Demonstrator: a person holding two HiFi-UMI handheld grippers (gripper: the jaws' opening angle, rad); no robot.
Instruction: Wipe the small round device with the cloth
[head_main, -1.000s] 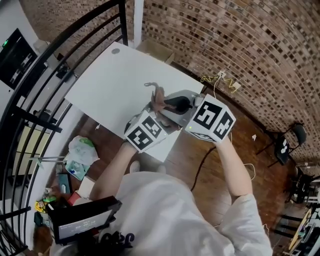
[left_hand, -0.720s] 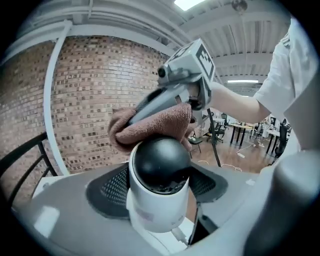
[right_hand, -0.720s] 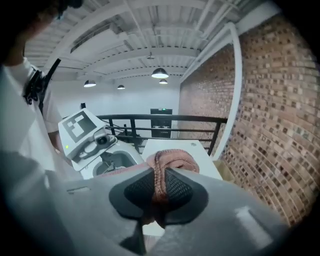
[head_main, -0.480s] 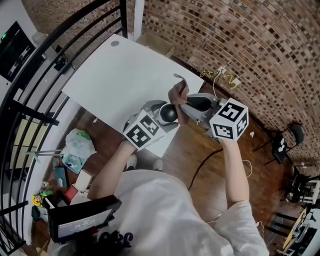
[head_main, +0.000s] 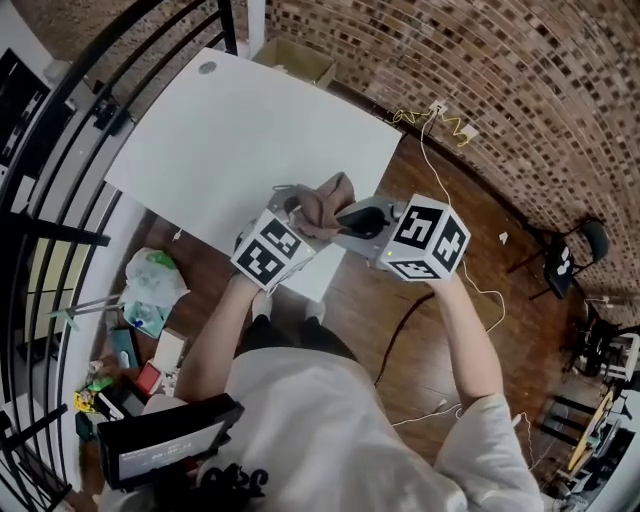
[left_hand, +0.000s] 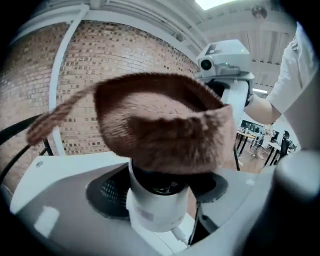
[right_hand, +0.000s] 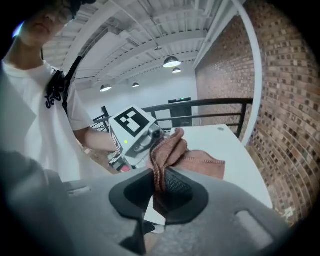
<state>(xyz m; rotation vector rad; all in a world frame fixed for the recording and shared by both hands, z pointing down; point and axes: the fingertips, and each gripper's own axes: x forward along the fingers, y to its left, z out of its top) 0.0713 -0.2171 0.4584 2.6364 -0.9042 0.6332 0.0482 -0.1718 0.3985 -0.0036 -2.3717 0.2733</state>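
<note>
Clamping the device (left_hand: 157, 215) in the left gripper (left_hand: 162, 192), jaws wide on its white body, just above the table's (head_main: 230, 140) near edge. Jaws of the right gripper (right_hand: 159, 192) are pinched together on a fold of the brown cloth (right_hand: 172, 150). Cloth drapes over the device's dark top, touching it, also above the table's near edge.

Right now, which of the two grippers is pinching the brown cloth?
The right gripper: its jaws are shut on the cloth. The left gripper grips the round white device instead, with the cloth over its top.
</note>
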